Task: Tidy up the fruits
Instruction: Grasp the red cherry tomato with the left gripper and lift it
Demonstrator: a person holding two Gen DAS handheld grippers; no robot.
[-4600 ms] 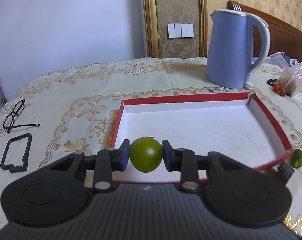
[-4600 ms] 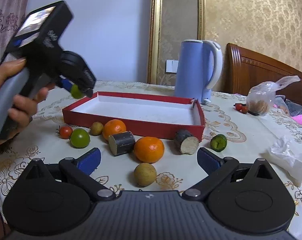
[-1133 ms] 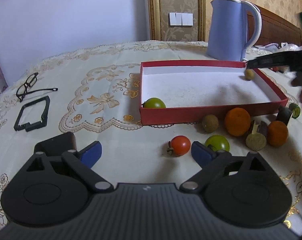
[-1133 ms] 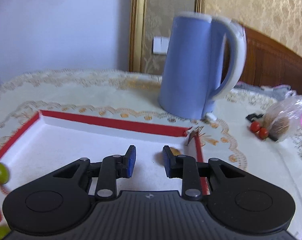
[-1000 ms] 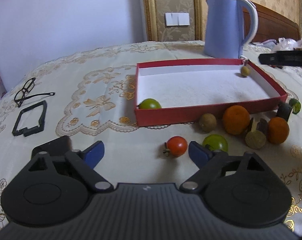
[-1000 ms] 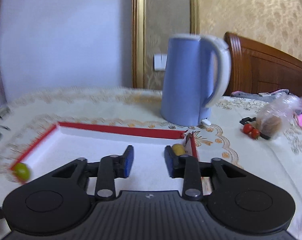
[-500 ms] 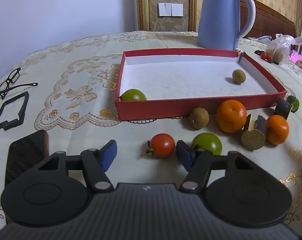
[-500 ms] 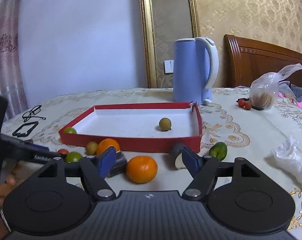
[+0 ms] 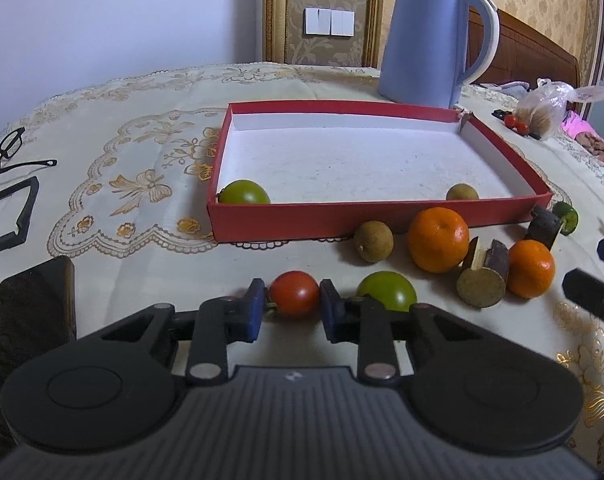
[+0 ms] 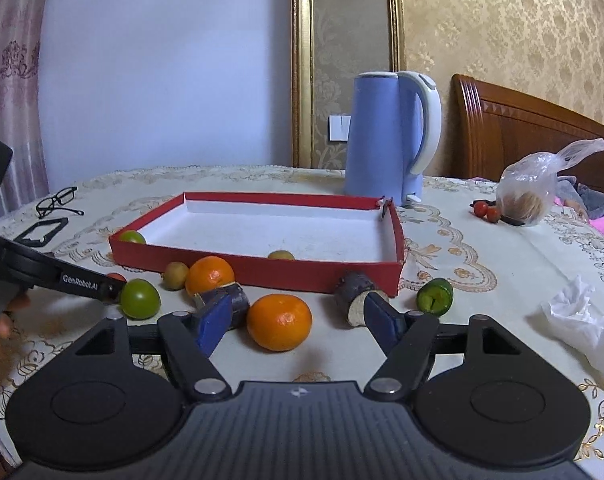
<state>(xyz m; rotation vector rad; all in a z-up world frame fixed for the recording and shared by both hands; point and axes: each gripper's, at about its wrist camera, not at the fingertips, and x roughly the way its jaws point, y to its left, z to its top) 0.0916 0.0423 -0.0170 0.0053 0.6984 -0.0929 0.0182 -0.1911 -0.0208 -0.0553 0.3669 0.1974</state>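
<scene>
1. The left tool [image 9: 289,304] has just closed; its pads clamp the red tomato [image 9: 294,293] on the bench [image 9: 141,272].
2. The red box [image 9: 382,220] lies straight ahead, beyond.
3. The right tool [image 10: 295,320] gapes, empty, an orange [image 10: 279,322] between its jaws.

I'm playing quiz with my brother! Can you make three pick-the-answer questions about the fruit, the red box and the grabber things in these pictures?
1. Where is the small brown round fruit?
A. Inside the shallow red cardboard box
B. Beside the kettle
C. On the glasses

2. How many round orange tangerines lie outside the box?
A. One
B. Two
C. Four

3. What is the left gripper doing?
A. Hanging open
B. Shut on the small red tomato
C. Holding a cup

Answers: 1 A, it sits behind the box's front wall. 2 B, one near the wall, another further right. 3 B, both pads press the tomato's sides.
</scene>
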